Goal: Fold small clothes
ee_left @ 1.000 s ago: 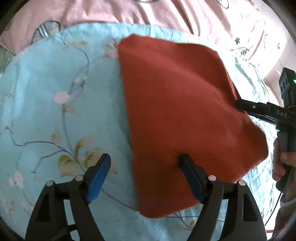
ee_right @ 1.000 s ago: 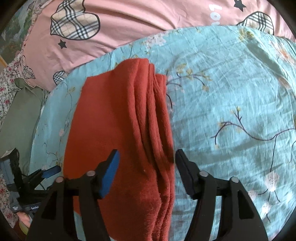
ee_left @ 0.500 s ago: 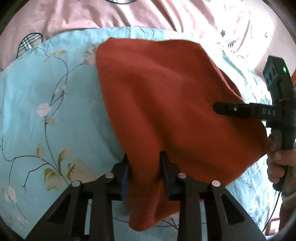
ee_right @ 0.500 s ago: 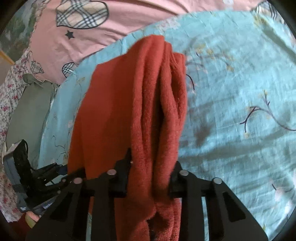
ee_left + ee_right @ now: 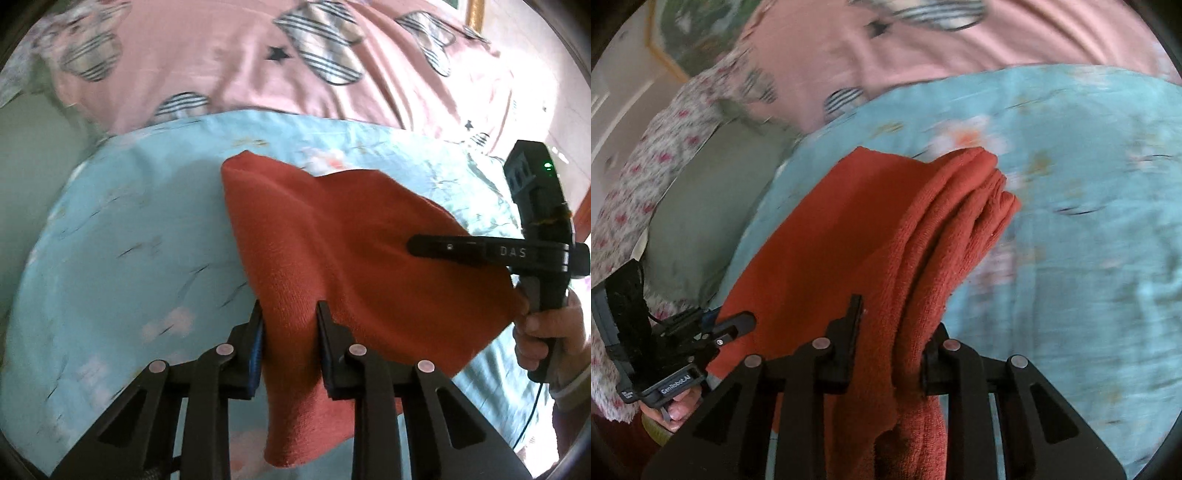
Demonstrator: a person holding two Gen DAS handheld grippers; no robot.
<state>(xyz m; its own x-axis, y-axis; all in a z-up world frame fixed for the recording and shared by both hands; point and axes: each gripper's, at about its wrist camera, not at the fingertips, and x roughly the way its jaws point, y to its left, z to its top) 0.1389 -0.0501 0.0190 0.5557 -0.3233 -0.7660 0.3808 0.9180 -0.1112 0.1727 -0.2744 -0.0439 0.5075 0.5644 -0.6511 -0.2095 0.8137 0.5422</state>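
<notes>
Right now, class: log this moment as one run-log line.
left gripper: shut on red cloth | right gripper: shut on red cloth | cloth lifted over blue sheet

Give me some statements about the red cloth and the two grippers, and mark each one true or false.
1. The left gripper is shut on the cloth. True.
2. The right gripper is open, holding nothing. False: it is shut on the cloth's layered edge.
3. The cloth is blue. False: it is red; the sheet below is blue.
4. A pink cover lies beyond the sheet. True.
</notes>
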